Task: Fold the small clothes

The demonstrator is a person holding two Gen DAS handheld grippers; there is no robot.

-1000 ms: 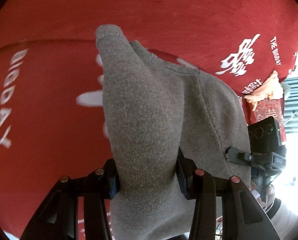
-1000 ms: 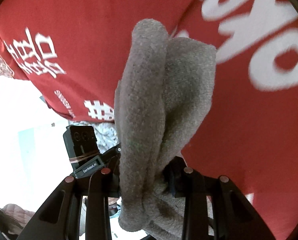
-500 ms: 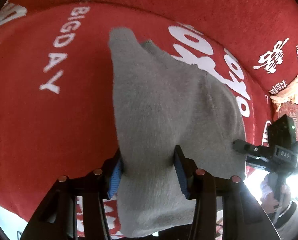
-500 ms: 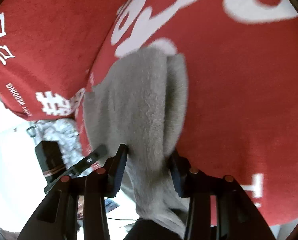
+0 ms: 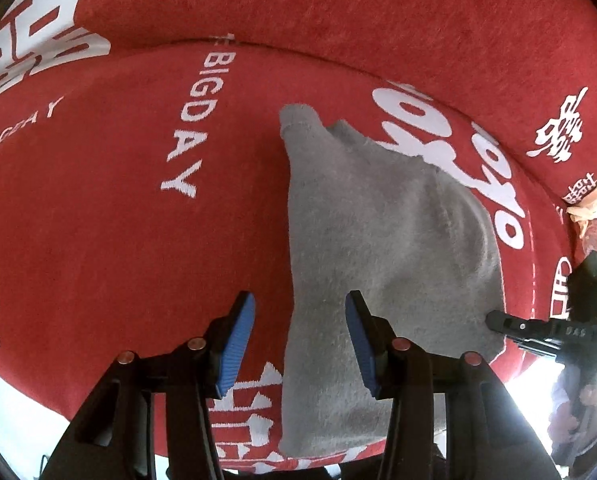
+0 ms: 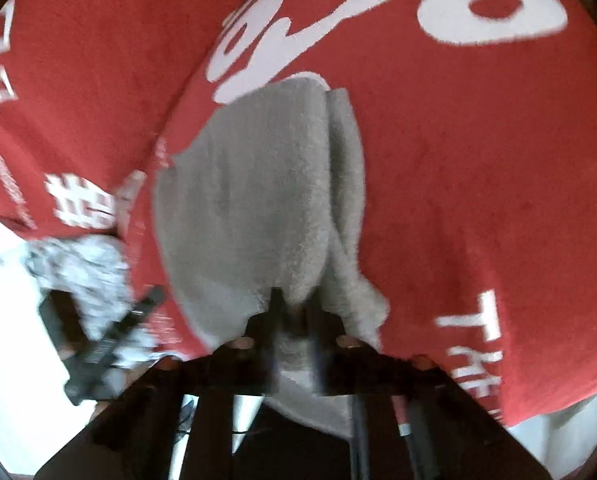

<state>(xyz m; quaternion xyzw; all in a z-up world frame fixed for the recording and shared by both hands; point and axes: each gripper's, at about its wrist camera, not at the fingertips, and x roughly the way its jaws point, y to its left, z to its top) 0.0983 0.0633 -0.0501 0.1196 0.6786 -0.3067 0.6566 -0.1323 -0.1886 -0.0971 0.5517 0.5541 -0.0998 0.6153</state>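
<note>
A small grey knit garment lies folded on the red printed cloth. My left gripper is open, its blue pads spread at the garment's near left edge, holding nothing. In the left wrist view the right gripper pinches the garment's right near corner. In the blurred right wrist view my right gripper is shut on the garment at its near edge. The left gripper also shows in the right wrist view at the garment's left side.
The red cloth with white lettering covers a cushion-like surface with a raised back. A white patterned cloth lies at the left in the right wrist view. A crumpled beige and red item sits at the far right edge.
Both grippers lowered the grey garment onto the red cloth. My left gripper opened and let go of it. The right gripper still pinches its corner.
</note>
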